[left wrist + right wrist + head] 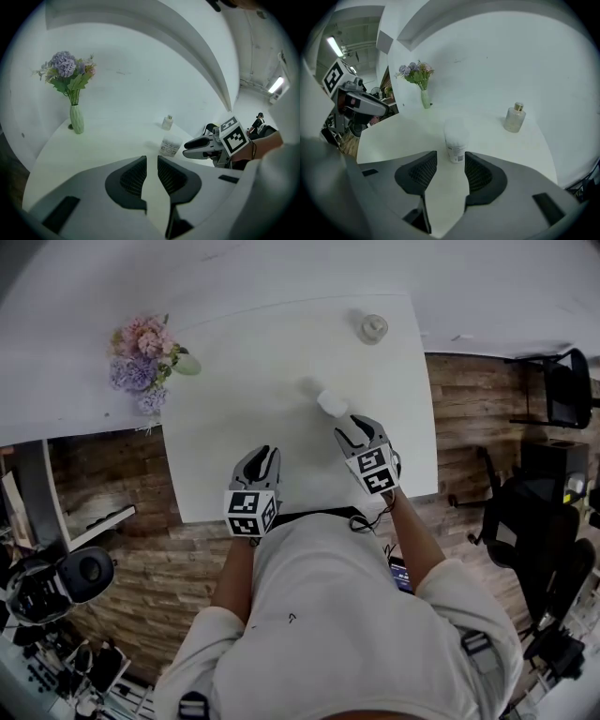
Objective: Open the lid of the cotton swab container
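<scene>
Our right gripper (450,159), jaws spread and holding nothing, points at the cotton swab container (457,139) just ahead of its tips, while our left gripper (151,161) has its jaws only narrowly apart and empty, so the lid (456,125), apparently closed, remains to open.

**Bright and washed out, fisheye at the rims**

Soft, even light flattens the white table (281,381), and shadows are faint. Just ahead of the right claw (449,164) the container (456,143) bleaches into it at the top. A strip lamp (333,46) glares up-left of that claw. Both gripper views bend hard — corners black.
</scene>
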A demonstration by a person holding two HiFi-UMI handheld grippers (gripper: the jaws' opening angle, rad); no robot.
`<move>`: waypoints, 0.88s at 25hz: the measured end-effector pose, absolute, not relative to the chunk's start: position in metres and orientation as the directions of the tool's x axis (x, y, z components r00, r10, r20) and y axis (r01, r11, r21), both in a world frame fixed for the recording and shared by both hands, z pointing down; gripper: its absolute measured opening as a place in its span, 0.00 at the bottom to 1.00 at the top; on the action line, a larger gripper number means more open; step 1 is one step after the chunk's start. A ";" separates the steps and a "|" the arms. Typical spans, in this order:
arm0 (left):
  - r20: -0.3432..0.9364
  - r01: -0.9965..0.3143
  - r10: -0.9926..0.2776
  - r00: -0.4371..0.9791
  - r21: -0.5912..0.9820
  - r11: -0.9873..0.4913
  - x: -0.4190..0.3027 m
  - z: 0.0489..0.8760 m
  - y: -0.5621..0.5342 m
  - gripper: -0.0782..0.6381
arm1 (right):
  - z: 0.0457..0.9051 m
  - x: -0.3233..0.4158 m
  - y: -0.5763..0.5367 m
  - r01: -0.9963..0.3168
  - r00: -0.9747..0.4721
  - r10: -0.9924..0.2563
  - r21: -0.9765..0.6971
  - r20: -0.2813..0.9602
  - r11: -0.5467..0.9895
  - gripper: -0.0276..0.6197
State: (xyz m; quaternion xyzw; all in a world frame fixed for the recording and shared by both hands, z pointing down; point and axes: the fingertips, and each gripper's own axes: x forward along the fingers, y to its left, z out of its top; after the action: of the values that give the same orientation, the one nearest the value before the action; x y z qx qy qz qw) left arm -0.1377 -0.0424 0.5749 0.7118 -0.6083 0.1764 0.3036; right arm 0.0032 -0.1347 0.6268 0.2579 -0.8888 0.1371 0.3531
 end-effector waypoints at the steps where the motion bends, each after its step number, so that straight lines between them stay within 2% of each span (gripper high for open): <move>1: 0.622 -0.973 -0.758 0.196 0.217 -0.073 -0.139 0.575 -0.041 0.23 | 0.629 0.002 -0.137 -0.558 -0.617 -0.362 -0.064 0.699 0.827 0.33; 22: 0.642 -0.975 -0.741 0.199 0.202 -0.088 -0.162 0.574 -0.048 0.23 | 0.663 -0.029 -0.171 -0.491 -0.617 -0.346 -0.001 0.707 0.871 0.40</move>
State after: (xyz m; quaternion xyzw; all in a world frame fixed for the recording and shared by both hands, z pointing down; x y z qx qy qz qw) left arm -0.1616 -0.0481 0.5743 0.7119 -0.6026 0.1926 0.3049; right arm -0.0289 -0.1712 0.6628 0.2342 -0.8938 0.0977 0.3697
